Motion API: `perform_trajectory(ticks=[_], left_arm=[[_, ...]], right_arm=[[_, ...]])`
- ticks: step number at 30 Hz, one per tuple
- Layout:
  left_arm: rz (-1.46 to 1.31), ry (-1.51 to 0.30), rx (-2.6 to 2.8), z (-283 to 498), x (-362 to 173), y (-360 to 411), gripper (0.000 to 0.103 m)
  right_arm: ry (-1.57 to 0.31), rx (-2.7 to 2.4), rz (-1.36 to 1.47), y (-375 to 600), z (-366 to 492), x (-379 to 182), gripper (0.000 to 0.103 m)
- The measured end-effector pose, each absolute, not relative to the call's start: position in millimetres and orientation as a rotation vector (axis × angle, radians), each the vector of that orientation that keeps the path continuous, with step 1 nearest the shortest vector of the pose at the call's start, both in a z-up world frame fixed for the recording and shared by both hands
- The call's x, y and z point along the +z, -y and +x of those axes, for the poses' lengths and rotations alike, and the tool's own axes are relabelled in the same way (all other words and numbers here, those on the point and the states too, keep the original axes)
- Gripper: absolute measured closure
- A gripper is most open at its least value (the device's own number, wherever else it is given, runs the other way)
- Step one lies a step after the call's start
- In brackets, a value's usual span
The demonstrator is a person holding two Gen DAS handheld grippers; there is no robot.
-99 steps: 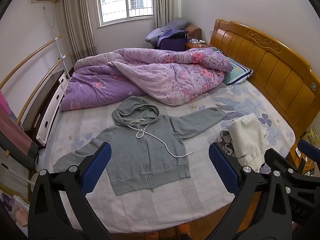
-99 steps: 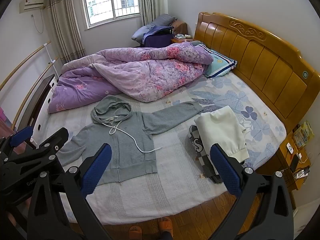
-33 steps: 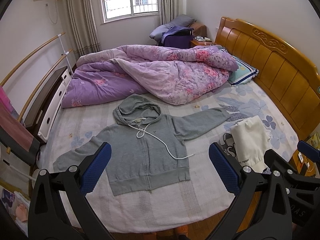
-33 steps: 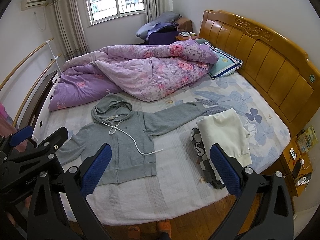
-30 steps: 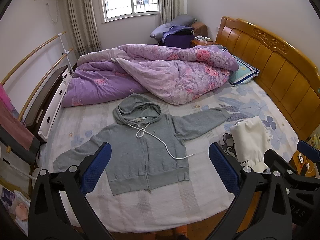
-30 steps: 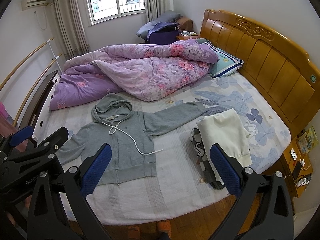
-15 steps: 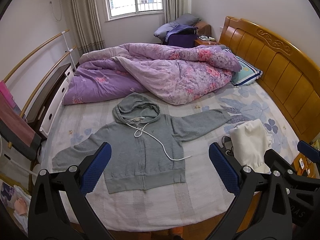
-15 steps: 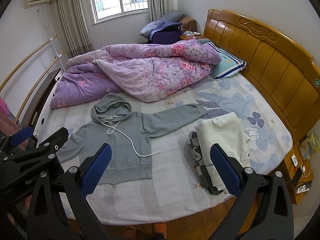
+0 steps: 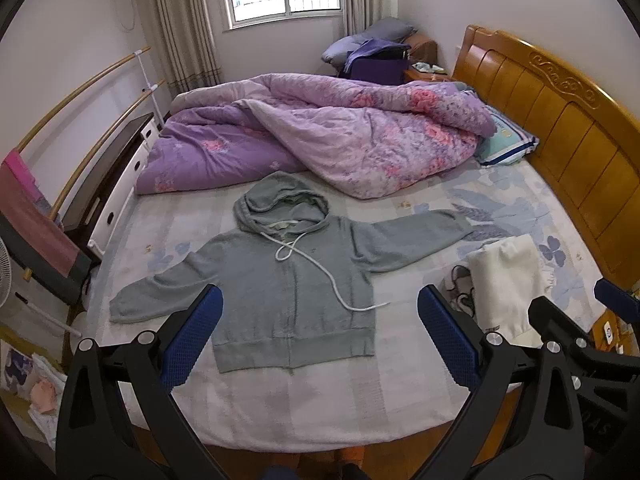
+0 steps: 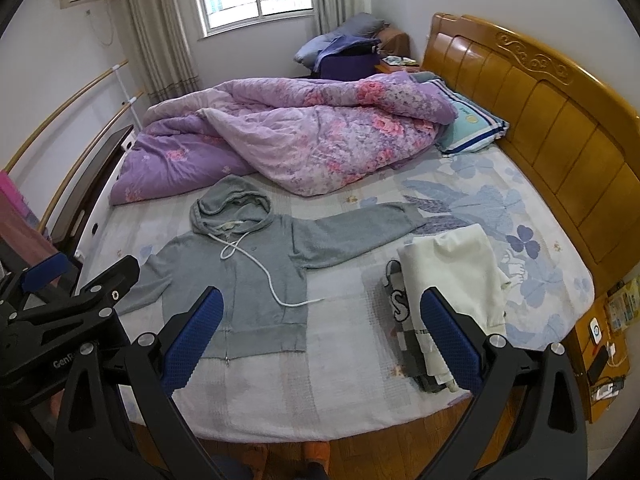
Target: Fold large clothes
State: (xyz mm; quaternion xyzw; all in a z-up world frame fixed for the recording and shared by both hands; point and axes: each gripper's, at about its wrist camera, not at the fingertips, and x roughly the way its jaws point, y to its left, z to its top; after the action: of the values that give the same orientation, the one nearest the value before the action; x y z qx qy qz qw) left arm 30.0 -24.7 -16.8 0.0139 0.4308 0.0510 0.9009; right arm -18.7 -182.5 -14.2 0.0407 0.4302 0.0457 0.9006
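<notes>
Your left gripper [image 9: 320, 336] has its jaws spread wide and released, nothing between the blue pads [image 9: 192, 336], and it hangs above the near edge of the bed [image 9: 320, 408]. Your right gripper [image 10: 320, 338] is the same: jaws fully apart, empty, held over the near edge, with the left gripper's black frame visible at its lower left. Between the left pads you see the grey hoodie [image 9: 288, 280], lying flat and front up on the pale sheet, zip closed, hem toward you and hood [image 9: 280, 200] away from you. Both sleeves are spread out to the sides; the one on your right reaches toward the headboard [image 9: 560, 120]. A white drawstring [image 9: 332, 280] trails loosely across the chest and ends near the hem. To the right of the hoodie, near the bed's edge, sits a stack of folded clothes [image 10: 452, 276]: a cream piece on top, a dark printed piece under it, apart from the hoodie. Beyond the hood, a crumpled purple floral quilt [image 9: 340, 136] fills the far half of the bed, its edge just beside the hood. A teal pillow [image 9: 504, 140] lies against the headboard. Orange slippers [image 10: 316, 452] show on the wooden floor below.
</notes>
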Motion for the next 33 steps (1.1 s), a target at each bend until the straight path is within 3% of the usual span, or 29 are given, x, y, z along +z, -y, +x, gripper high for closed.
perform_trajectory(ticks=[8, 17, 23, 28, 29, 30, 33], left_arm=[[0.004, -0.922, 0.134, 33.8, -29.3, -11.7, 0.005], [-0.067, -0.941, 0.122, 41.6, -42.3, -115.2, 0.005], [-0.158, -1.0, 0.135, 51.8, -74.6, -249.2, 0.005], [-0.308, -1.075, 0.248, 58.6, -133.3, -377.9, 0.005], [-0.355, -1.086, 0.283, 58.8, -151.2, -408.4, 0.005], [-0.382, -1.098, 0.323, 58.4, -167.3, -433.1, 0.005], [-0.464, -1.147, 0.427, 54.3, -222.1, -504.5, 0.005]], right_arm=[[-0.924, 0.124, 0.085, 156.4, -14.6, -24.8, 0.008], [-0.942, 0.121, 0.022, 73.0, -0.1, -32.1, 0.008], [-0.961, 0.189, -0.015, -29.9, 18.7, -47.2, 0.008], [-1.003, 0.233, 0.012, -104.4, 46.4, -83.4, 0.008], [-1.024, 0.238, 0.018, -113.2, 52.7, -91.8, 0.012], [-1.055, 0.248, 0.03, -125.1, 61.1, -103.9, 0.027], [-1.134, 0.294, 0.084, -152.5, 85.1, -141.0, 0.052]])
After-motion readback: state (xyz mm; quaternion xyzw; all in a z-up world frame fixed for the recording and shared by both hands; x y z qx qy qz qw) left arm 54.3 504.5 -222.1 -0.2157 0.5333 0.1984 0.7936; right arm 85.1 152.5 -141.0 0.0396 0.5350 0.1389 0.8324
